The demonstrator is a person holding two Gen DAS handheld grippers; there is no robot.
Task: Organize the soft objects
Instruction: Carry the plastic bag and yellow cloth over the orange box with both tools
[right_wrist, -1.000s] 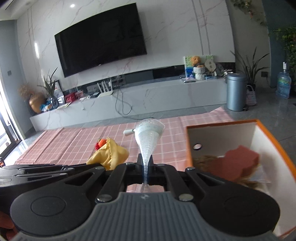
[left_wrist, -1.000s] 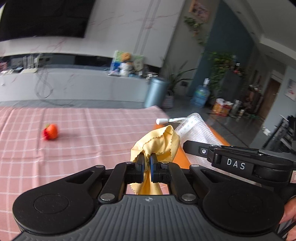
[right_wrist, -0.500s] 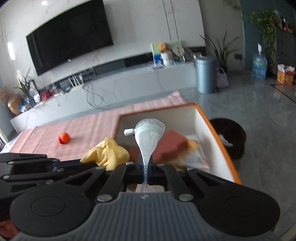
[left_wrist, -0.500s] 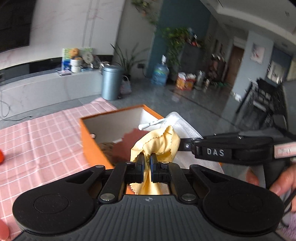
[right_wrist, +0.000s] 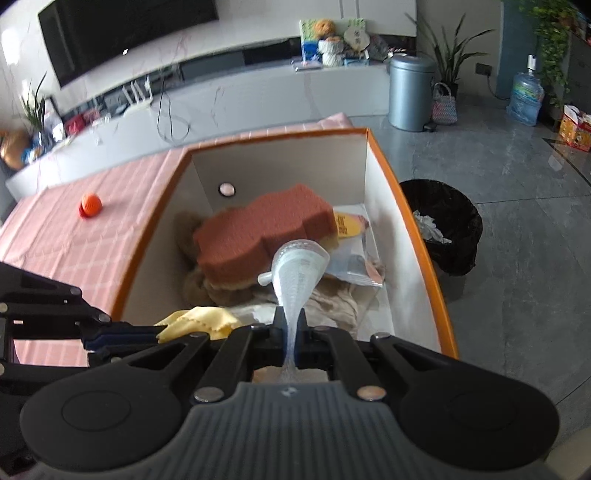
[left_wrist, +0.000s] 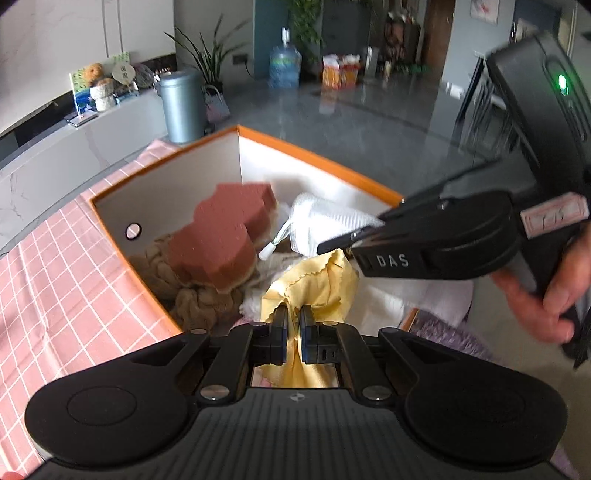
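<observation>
Clamping yellow cloth (left_wrist: 314,284) — left gripper (left_wrist: 291,325); right gripper (right_wrist: 290,325) pinches mesh pouch (right_wrist: 299,269) — only right view shows ball (right_wrist: 90,204).

A home living room: beyond the fingers, a wall-mounted television (right_wrist: 122,33) above a long white media console (right_wrist: 258,92), potted plants (right_wrist: 450,55), a grey pedal bin (right_wrist: 410,92), a water jug (right_wrist: 526,96), and a pink checked tabletop (right_wrist: 74,236).
</observation>
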